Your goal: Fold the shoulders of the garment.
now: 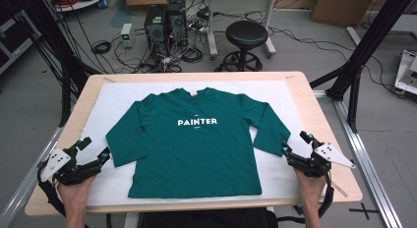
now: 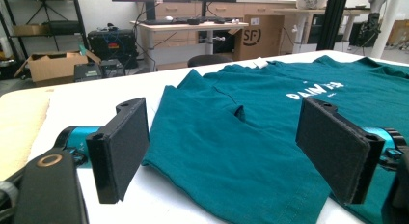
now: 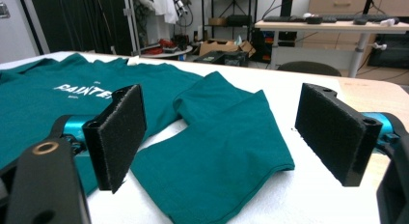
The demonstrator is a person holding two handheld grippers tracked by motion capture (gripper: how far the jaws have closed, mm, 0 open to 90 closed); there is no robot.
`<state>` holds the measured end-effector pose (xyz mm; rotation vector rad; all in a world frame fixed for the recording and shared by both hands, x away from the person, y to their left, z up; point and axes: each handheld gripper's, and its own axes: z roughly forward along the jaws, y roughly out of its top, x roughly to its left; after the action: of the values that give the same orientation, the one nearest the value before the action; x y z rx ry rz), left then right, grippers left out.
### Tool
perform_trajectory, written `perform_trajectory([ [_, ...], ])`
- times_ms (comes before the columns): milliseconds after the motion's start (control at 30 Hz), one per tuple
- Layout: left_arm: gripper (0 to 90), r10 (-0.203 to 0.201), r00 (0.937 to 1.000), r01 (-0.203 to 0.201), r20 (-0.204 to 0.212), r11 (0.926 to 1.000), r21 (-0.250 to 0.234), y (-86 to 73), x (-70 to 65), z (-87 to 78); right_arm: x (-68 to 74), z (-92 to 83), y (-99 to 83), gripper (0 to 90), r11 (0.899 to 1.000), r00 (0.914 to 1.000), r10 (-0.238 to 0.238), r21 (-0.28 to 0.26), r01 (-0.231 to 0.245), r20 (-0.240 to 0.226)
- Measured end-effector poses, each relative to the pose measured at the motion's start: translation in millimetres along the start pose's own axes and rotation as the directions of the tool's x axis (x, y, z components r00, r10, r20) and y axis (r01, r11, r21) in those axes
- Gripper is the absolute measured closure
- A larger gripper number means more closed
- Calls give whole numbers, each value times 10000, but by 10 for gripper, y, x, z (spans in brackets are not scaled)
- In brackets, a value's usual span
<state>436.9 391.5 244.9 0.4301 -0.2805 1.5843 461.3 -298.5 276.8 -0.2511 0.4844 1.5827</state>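
Observation:
A teal long-sleeved shirt [image 1: 196, 144] printed PAINTER lies spread flat, front up, on the white sheet [image 1: 113, 98] that covers the table. My left gripper [image 1: 95, 148] rests near the front left corner, open, just short of the left sleeve cuff [image 2: 193, 151]. On the other side my right gripper [image 1: 296, 142] stands open beside the right sleeve cuff [image 3: 226, 161]. Nothing lies between either pair of pads, though each cuff sits close ahead of the jaws.
The wooden table edge [image 1: 314, 105] frames the sheet. Past the far edge stand a black stool [image 1: 244, 39], computer towers [image 1: 164, 24] and cables on the floor. Black frame posts [image 1: 366, 46] rise at the right.

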Motion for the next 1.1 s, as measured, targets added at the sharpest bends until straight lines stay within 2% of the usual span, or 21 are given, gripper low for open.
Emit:
perform_trajectory([
  [100,194,119,9999,-119,-17,9999,-22,-2,-10,-4,3,14,7,182,9999,10000,-56,156,56,-45],
  [267,195,41,10000,-41,2,9999,-124,-5,-3,-11,-1,18,8,183,9998,10000,-48,185,49,-47],
  [400,195,-57,10000,57,31,10000,63,2,7,6,11,33,14,183,9992,9999,-123,372,125,-46],
  [500,200,67,10000,-67,21,9999,76,2,-1,7,27,38,16,183,9985,9994,-353,408,353,-7],
  [767,203,-127,9999,127,8,9998,139,5,15,12,30,42,18,183,9984,9995,-312,474,311,0],
  [867,215,-84,9999,83,77,9998,205,7,15,18,31,42,18,183,9982,9994,-338,491,338,-11],
  [1100,238,-177,9998,179,-68,9992,355,12,18,31,38,46,18,183,9979,9990,-443,476,441,30],
])
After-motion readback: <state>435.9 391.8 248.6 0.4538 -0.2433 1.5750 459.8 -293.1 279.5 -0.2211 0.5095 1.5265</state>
